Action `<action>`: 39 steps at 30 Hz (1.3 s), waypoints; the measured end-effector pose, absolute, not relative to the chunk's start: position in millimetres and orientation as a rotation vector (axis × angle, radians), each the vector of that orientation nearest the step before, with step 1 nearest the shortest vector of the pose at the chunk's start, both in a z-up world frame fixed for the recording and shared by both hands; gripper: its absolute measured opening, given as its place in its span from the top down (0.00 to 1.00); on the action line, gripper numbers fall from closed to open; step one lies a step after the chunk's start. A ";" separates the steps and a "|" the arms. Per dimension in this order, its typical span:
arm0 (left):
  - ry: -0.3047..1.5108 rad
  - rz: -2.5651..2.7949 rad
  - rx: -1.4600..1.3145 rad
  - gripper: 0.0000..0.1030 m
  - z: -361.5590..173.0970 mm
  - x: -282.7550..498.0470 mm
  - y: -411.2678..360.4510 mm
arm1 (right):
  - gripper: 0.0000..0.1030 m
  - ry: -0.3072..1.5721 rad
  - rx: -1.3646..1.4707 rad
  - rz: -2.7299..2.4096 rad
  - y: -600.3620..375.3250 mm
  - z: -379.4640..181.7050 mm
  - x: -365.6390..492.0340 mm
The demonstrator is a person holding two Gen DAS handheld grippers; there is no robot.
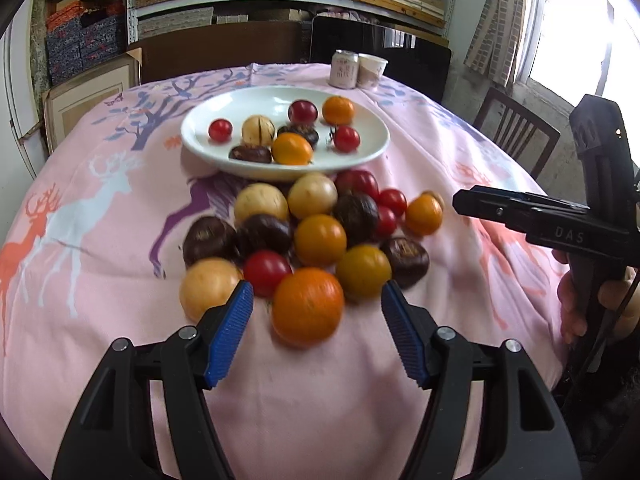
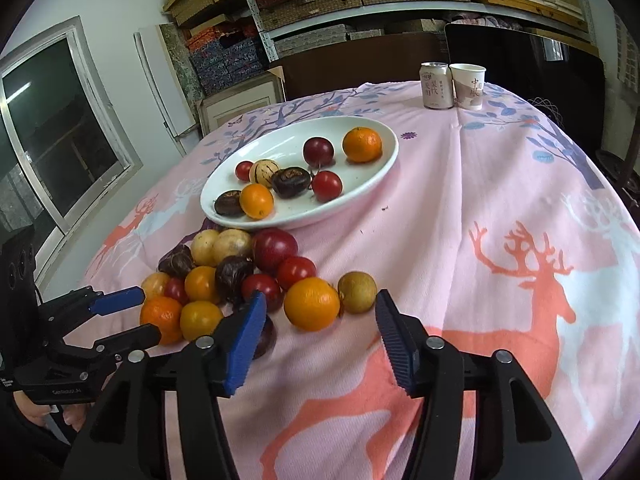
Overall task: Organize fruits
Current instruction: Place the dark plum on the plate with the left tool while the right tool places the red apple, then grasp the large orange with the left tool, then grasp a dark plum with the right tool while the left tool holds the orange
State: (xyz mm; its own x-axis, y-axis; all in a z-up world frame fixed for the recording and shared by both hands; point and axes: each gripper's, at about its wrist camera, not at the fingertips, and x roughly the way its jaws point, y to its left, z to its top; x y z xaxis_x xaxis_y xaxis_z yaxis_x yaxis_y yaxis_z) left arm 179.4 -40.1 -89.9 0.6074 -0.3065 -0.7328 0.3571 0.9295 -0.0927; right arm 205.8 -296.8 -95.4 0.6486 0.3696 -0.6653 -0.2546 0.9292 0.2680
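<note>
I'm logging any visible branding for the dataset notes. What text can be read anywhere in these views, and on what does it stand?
"DAS": on the right gripper body, seen from the left wrist view.
Small white lettering on the left gripper body: too small to read.
Chinese characters on the can: too blurred to read reliably.
Chinese characters on the paper cup: likewise not legible.

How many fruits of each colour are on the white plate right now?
On the white plate:
red fruits: 3
orange fruits: 2
dark brown fruits: 2
beige fruit: 1
Total: 8
</note>
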 end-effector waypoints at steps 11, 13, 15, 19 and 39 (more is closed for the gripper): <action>0.910 -0.350 0.077 0.36 -115.5 188.7 -47.3 | 0.39 0.820 0.185 0.341 -308.1 -114.7 193.0; 0.913 -0.361 0.076 0.35 -116.2 190.5 -48.3 | 0.39 0.825 0.176 0.347 -306.1 -116.3 193.6; 0.904 -0.369 0.049 0.42 -115.7 191.6 -45.0 | 0.39 0.824 0.171 0.349 -305.2 -116.2 192.8; 0.858 -0.425 -0.005 0.60 -112.4 187.0 -38.6 | 0.39 0.811 0.129 0.377 -295.8 -112.9 188.3; 0.829 -0.417 -0.033 0.60 -108.8 182.6 -34.6 | 0.48 0.921 -0.025 0.453 -227.2 -119.2 204.6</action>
